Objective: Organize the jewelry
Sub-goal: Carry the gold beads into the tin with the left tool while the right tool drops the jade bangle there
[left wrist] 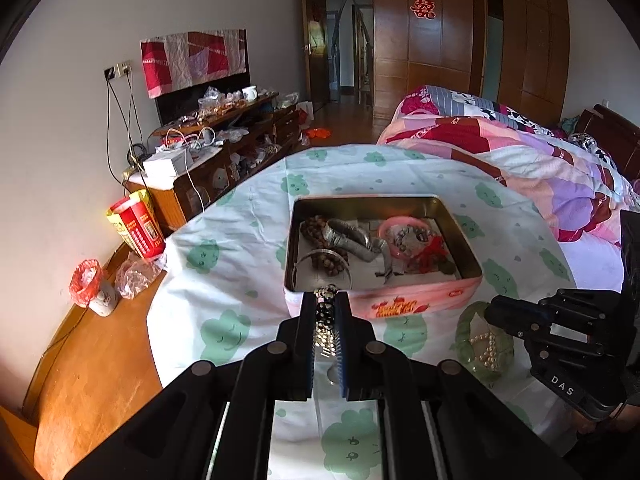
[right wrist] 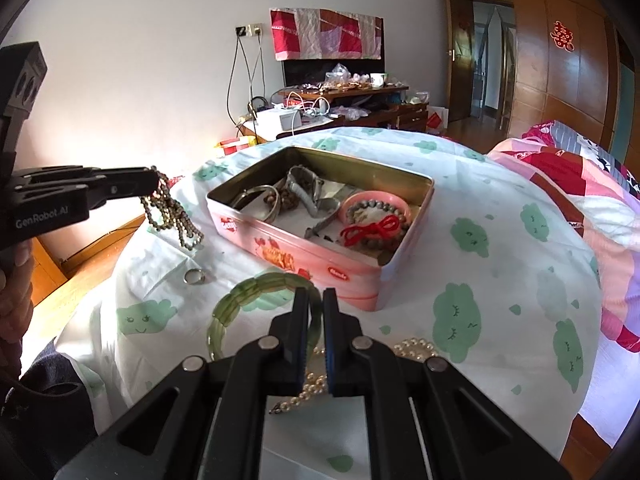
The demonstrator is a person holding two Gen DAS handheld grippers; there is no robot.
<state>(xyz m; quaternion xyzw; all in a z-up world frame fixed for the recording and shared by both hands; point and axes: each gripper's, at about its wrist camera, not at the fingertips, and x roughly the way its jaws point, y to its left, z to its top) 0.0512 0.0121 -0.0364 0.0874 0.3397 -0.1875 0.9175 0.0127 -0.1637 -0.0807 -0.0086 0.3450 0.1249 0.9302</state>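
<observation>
A pink tin box (left wrist: 424, 300) (right wrist: 320, 258) sits open on the cloth-covered table, holding a watch (right wrist: 308, 192), wooden beads, a pink bangle (right wrist: 400, 204) and a red-tied bracelet. My left gripper (left wrist: 325, 300) (right wrist: 154, 184) is shut on a dark bead necklace (right wrist: 172, 216) and holds it in the air left of the tin. My right gripper (right wrist: 316, 300) (left wrist: 490, 314) is shut on the green jade bracelet (right wrist: 244, 296) (left wrist: 466, 332) near the tin's front side. A pearl strand (right wrist: 416, 346) lies under it. A silver ring (right wrist: 195, 277) lies on the cloth.
The table (right wrist: 500, 280) wears a white cloth with green prints. A bed with a patchwork quilt (left wrist: 520, 148) stands to the right. A cluttered wooden cabinet (left wrist: 224, 148) lines the far wall. A red box (left wrist: 138, 224) and bags sit on the floor at left.
</observation>
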